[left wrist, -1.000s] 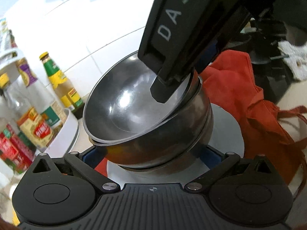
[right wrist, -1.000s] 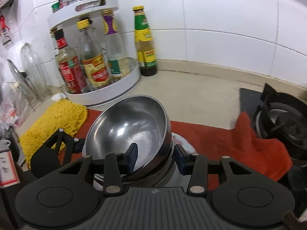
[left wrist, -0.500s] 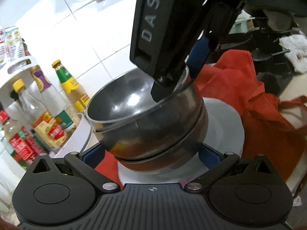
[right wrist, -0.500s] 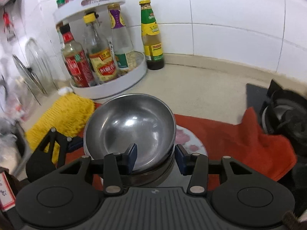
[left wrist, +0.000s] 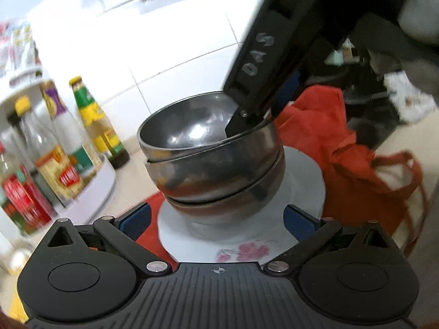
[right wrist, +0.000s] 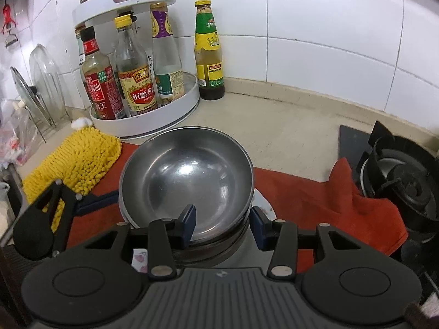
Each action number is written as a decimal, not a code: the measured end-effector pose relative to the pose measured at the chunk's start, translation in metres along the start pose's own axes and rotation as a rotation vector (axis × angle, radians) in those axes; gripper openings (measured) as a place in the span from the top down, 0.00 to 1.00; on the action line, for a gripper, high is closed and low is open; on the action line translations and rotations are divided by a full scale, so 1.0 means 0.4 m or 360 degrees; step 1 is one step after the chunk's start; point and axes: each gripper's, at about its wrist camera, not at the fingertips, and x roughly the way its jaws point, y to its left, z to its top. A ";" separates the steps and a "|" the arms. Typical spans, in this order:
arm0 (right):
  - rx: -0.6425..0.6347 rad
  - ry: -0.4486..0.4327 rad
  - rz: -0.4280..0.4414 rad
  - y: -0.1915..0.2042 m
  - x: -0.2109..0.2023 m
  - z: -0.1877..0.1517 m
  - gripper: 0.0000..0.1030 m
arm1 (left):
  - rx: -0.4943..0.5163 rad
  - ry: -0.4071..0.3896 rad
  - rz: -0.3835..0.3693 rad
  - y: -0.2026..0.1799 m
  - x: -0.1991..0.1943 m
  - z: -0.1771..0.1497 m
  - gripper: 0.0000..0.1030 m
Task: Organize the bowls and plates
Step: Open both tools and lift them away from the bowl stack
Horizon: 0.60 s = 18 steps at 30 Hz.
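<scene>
A stack of steel bowls (left wrist: 214,170) sits on a white flowered plate (left wrist: 301,192) on a red cloth. In the right wrist view the top bowl (right wrist: 186,175) lies level in the stack. My right gripper (right wrist: 222,223) straddles the near rim of the stack, one finger inside the top bowl and one outside, with a gap at the outer finger. It shows in the left wrist view (left wrist: 247,115) reaching down onto the far rim. My left gripper (left wrist: 216,219) is open, its blue pads either side of the stack's base, not touching.
A white turntable rack (right wrist: 153,115) of sauce bottles stands at the back left, with a green-labelled bottle (right wrist: 208,54) beside it. A yellow mop pad (right wrist: 76,161) lies left. A gas burner (right wrist: 400,181) is at the right. Pot lids (right wrist: 35,87) stand at far left.
The top bowl, tilted a second ago, has settled level into the stack. My left gripper has drawn back from the bowls. The right gripper's jaws have widened around the rim.
</scene>
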 end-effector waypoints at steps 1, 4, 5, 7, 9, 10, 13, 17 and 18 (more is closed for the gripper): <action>0.0013 0.0006 0.0014 -0.003 -0.001 0.000 0.61 | -0.0052 0.0009 -0.0033 0.009 0.000 0.002 0.00; 0.0088 0.0035 0.0069 -0.016 -0.006 0.003 0.60 | -0.0165 0.0003 -0.0068 0.033 -0.007 0.015 0.00; 0.0099 0.0047 0.0089 -0.020 -0.010 0.005 0.60 | -0.0183 -0.0009 -0.0077 0.040 -0.011 0.020 0.00; 0.0114 0.0020 0.0096 -0.029 -0.027 0.015 0.60 | -0.0209 -0.0047 -0.0088 0.046 -0.020 0.029 0.00; 0.0139 -0.0043 0.0079 -0.043 -0.045 0.038 0.60 | -0.0228 -0.0065 -0.0104 0.045 -0.023 0.037 0.00; 0.0163 -0.0075 0.0083 -0.051 -0.048 0.052 0.60 | -0.0233 -0.0069 -0.0107 0.042 -0.022 0.042 0.00; 0.0223 -0.0129 0.0114 -0.058 -0.022 0.082 0.60 | -0.0223 -0.0089 -0.0083 0.030 -0.018 0.050 0.00; 0.0205 -0.0110 0.0122 -0.034 0.035 0.095 0.57 | -0.0202 -0.0080 -0.0062 0.023 -0.009 0.051 0.00; 0.0156 -0.0093 0.0107 -0.021 0.041 0.090 0.54 | -0.0190 -0.0078 -0.0047 0.021 -0.008 0.050 0.00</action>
